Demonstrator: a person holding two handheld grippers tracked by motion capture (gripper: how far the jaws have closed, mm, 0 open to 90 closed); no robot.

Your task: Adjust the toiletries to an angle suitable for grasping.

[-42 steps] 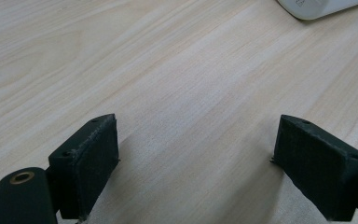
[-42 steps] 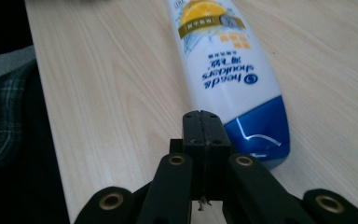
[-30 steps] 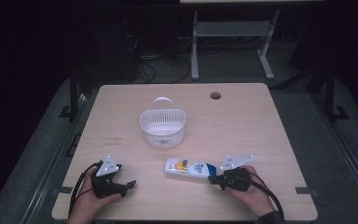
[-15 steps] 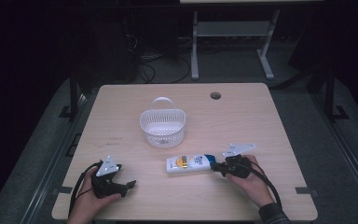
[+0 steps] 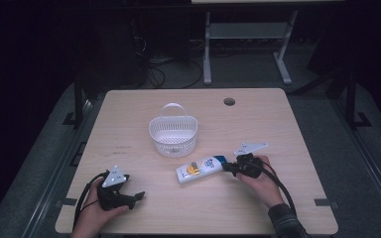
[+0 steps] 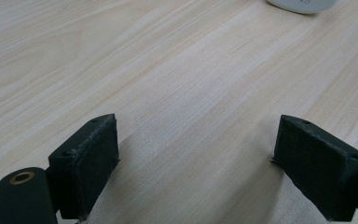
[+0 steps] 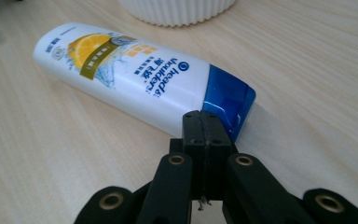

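A white shampoo bottle (image 5: 201,169) with a blue cap and an orange picture lies on its side on the wooden table (image 5: 258,124), just in front of a white ribbed basket (image 5: 173,134). My right gripper (image 5: 226,168) is shut with nothing between its jaws, and its tip rests against the blue cap. In the right gripper view the closed jaws (image 7: 203,123) meet the cap of the bottle (image 7: 135,79), with the basket (image 7: 177,11) behind. My left gripper (image 5: 138,196) rests open at the front left, with bare wood between its pads (image 6: 198,135).
A round cable hole (image 5: 229,101) sits near the table's far edge. The edge of a white object (image 6: 300,4) peeks in at the top of the left gripper view. Metal frame legs and cables stand on the dark floor beyond the table.
My right gripper has moved away from the person with its tip against the cap. The bottle's cap end has swung toward the basket. The left gripper has stayed put.
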